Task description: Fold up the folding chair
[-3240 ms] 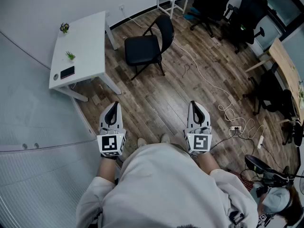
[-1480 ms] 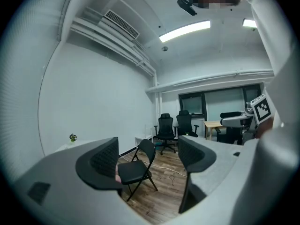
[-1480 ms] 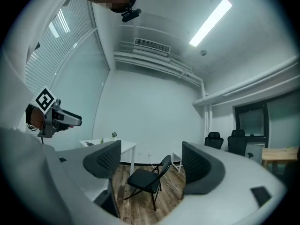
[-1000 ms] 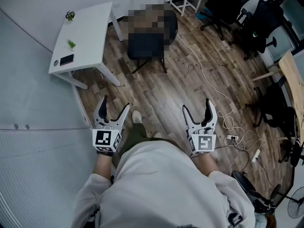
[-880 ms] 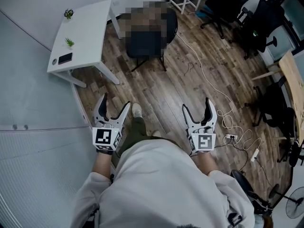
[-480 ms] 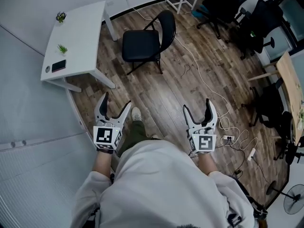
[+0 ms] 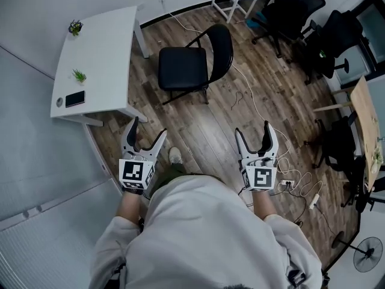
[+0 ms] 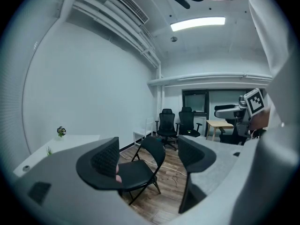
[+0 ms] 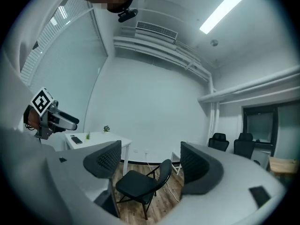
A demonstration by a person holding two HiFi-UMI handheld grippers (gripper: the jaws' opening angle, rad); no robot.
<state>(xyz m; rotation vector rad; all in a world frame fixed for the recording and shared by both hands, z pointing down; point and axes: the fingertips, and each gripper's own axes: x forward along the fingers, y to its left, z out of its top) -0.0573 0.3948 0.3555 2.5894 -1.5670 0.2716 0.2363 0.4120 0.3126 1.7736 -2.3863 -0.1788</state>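
A black folding chair [image 7: 191, 64] stands unfolded on the wood floor ahead of me, its seat flat and its backrest to the right. It shows between the jaws in the left gripper view [image 8: 140, 165] and the right gripper view [image 9: 143, 182]. My left gripper [image 7: 144, 136] is held open well short of the chair, nothing between its fingers. My right gripper [image 7: 257, 134] is open too, level with the left and also empty.
A white table [image 7: 96, 59] with two small plants and a phone [image 7: 74, 99] stands left of the chair. A cable [image 7: 255, 110] runs across the floor to a power strip [image 7: 284, 184] by my right gripper. Black office chairs [image 7: 301, 11] crowd the far right.
Both grippers went from shut to open between 3.2 s and 1 s ago. Since then I have stepped closer, the chair and table shifting slightly in view.
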